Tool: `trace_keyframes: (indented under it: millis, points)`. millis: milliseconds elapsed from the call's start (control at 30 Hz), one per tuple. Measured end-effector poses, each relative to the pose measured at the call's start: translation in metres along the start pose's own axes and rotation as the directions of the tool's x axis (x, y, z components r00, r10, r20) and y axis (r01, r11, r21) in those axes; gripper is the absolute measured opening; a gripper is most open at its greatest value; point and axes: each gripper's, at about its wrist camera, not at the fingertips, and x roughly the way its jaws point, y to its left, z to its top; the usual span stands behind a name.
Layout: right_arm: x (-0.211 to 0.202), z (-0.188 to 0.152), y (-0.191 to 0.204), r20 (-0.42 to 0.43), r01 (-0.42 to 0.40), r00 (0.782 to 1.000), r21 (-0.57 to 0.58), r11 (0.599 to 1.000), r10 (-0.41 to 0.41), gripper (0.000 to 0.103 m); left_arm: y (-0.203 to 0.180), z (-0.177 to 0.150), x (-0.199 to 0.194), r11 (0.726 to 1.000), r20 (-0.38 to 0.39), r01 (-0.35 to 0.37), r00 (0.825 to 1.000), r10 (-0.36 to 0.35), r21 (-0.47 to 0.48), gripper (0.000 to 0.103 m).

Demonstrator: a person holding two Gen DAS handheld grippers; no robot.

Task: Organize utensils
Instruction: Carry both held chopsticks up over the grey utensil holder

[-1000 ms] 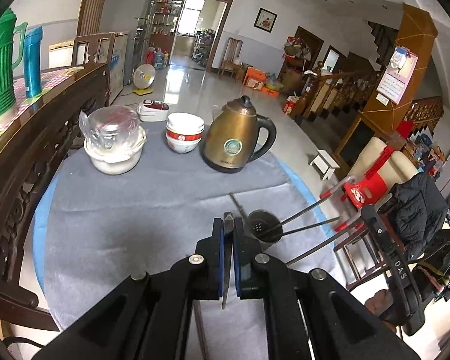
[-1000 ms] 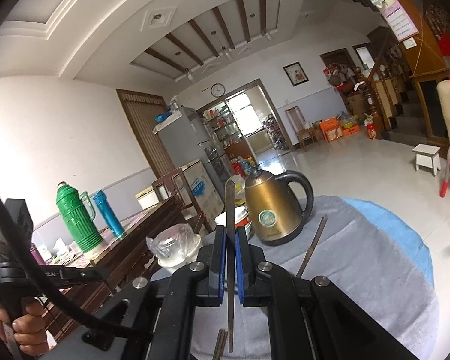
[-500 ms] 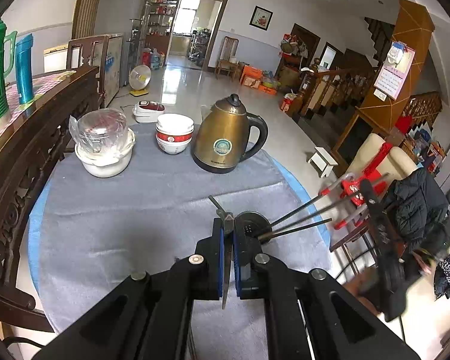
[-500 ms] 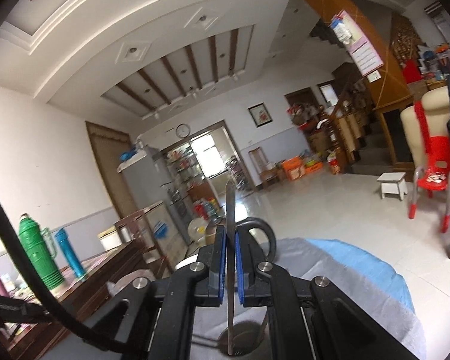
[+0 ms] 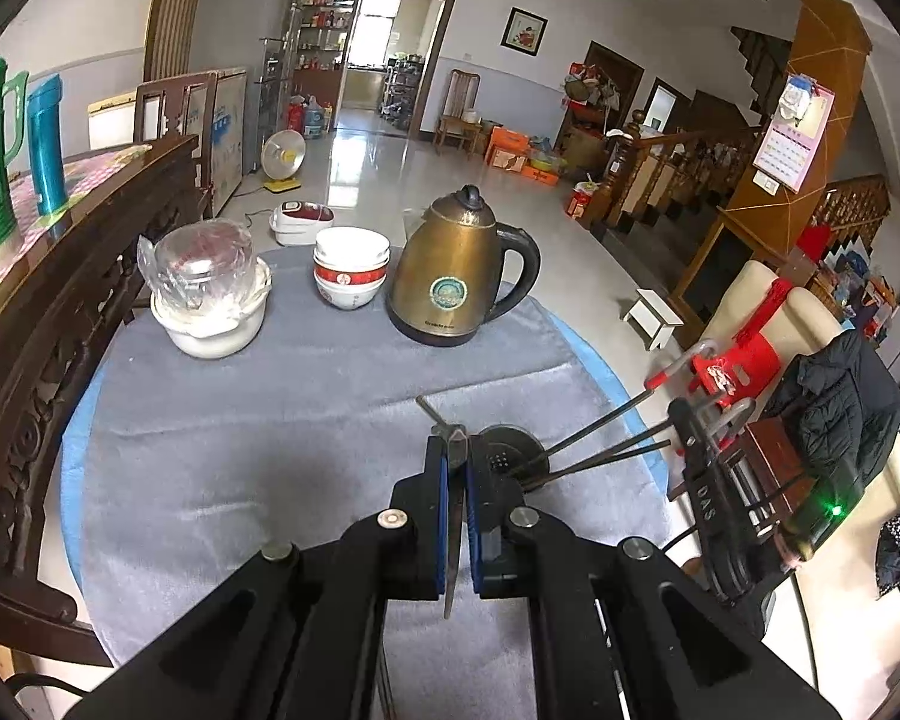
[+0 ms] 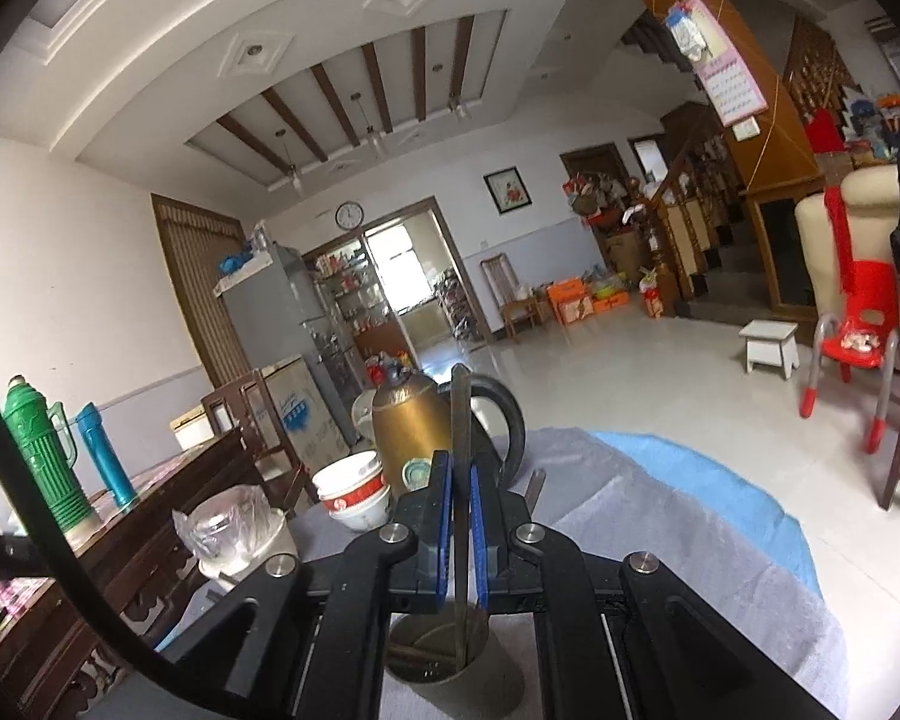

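My left gripper (image 5: 457, 456) is shut on a thin metal utensil handle (image 5: 453, 516) and holds it low over the grey cloth. Just right of it stands a dark round utensil holder (image 5: 513, 450) with several long utensils (image 5: 594, 426) leaning out to the right. My right gripper (image 6: 459, 471) is shut on a flat metal utensil (image 6: 462, 420) that stands upright, its lower end inside the metal holder cup (image 6: 441, 651) below the jaws. One more utensil (image 5: 431, 407) lies on the cloth beyond the holder.
A brass kettle (image 5: 456, 273), stacked red-and-white bowls (image 5: 349, 267) and a white bowl with wrapped glassware (image 5: 210, 288) stand at the table's far side. A carved wooden chair (image 5: 42, 300) borders the left. The other gripper's body (image 5: 726, 516) and a red chair (image 5: 732, 360) are at right.
The right gripper has tilted down from the ceiling towards the table, so the holder cup and kettle come into view. The left gripper stays shut and has shifted slightly nearer the holder.
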Motion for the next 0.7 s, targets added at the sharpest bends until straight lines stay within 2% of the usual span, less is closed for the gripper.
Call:
trace_keyframes:
  millis: [100,300,467,700]
  points:
    - [0.004,-0.004,-0.003,-0.04,-0.014,0.999,0.004,1.0,0.014,0.009,-0.007,0.007,0.0,1.0,0.013,-0.006,1.0,0.006,0.009,0.006]
    - [0.001,-0.007,-0.014,-0.051,-0.045,0.998,0.02,0.999,0.046,0.009,-0.023,0.022,0.002,1.0,0.043,0.001,0.999,-0.002,0.021,0.006]
    - [0.004,-0.006,-0.02,-0.054,-0.052,0.997,0.036,0.998,0.054,0.009,-0.041,0.043,0.003,0.999,0.098,0.001,0.995,-0.005,0.044,0.006]
    - [0.006,-0.005,-0.02,-0.054,-0.053,0.997,0.034,0.998,0.055,0.009,-0.057,0.068,0.01,0.999,0.212,0.033,0.977,-0.04,0.035,0.006]
